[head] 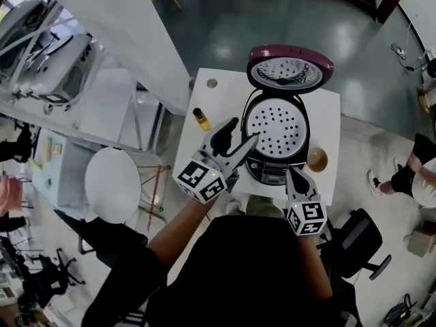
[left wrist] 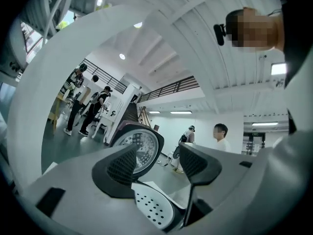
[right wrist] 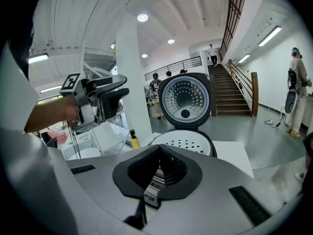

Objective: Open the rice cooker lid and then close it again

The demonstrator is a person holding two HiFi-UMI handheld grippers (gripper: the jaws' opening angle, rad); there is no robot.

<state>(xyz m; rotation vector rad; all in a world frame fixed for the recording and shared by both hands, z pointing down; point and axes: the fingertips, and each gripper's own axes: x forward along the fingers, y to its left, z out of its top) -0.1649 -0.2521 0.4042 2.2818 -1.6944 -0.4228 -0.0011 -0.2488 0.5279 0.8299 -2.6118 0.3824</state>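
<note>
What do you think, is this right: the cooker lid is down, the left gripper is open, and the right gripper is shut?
Not quite. The lid is not down; it stands raised behind the cooker, as the head view shows. The rest holds: the left gripper is open and the right gripper is shut.

The left tool (head: 243,132) is held out level, jaws apart (on a bare forearm (head: 180,227) stretched forward); the right tool (head: 291,176), jaws together, tilts slightly downward.
</note>
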